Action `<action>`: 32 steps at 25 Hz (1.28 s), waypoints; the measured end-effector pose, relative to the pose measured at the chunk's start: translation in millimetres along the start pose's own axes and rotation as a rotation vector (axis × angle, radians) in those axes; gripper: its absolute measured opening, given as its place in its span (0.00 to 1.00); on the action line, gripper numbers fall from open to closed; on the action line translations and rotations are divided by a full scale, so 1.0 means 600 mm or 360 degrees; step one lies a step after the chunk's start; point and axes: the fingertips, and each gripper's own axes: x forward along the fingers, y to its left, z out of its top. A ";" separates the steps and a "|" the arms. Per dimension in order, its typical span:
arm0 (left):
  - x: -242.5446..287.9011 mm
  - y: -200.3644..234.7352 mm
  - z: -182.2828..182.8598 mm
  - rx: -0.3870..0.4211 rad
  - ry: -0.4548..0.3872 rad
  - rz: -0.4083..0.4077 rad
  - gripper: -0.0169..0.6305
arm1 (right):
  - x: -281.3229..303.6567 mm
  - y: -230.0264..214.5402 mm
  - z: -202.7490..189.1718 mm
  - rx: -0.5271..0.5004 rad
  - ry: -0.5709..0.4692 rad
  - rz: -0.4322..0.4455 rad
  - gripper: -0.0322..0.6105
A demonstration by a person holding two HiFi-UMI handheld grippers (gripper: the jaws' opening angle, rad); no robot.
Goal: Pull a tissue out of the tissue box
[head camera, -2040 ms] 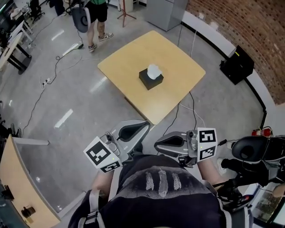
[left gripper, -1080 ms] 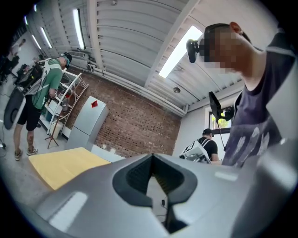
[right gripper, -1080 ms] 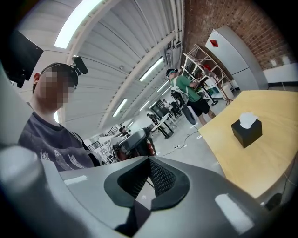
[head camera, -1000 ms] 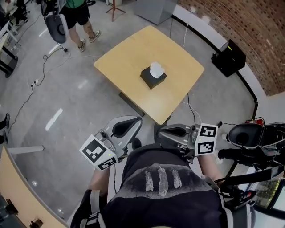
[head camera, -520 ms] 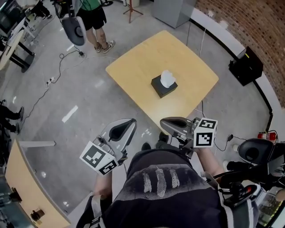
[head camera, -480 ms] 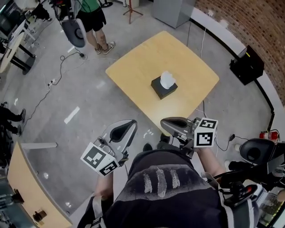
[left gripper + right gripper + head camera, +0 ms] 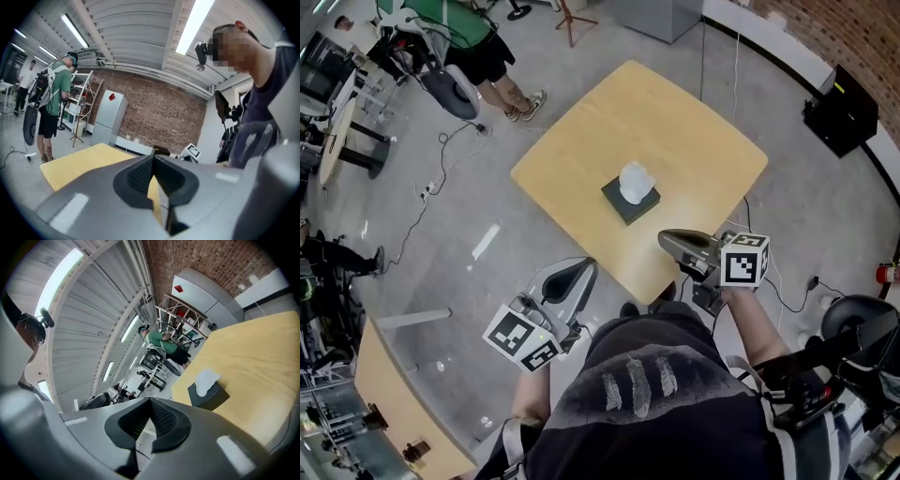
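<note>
Black tissue box (image 7: 623, 204) on wooden table (image 7: 675, 122), tissue (image 7: 635, 178) sticking up, left claw (image 7: 589, 266) and right claw (image 7: 666, 237) clenched, empty.

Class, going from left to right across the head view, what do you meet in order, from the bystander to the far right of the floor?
person in a green shirt → left gripper → tissue box → right gripper → black box on the floor

one tissue box (image 7: 625, 202), one table (image 7: 675, 117)
</note>
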 end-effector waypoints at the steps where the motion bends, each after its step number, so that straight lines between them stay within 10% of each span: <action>1: 0.012 -0.003 -0.001 0.0003 0.0020 0.0003 0.03 | -0.004 -0.018 0.008 0.0041 -0.0019 0.0008 0.05; 18: 0.106 0.021 -0.011 0.0037 0.0203 0.0090 0.03 | 0.027 -0.197 0.077 0.0282 -0.0002 -0.0075 0.05; 32: 0.120 0.126 -0.017 0.0000 0.0194 -0.0202 0.03 | 0.044 -0.314 0.079 0.0624 -0.0215 -0.0352 0.20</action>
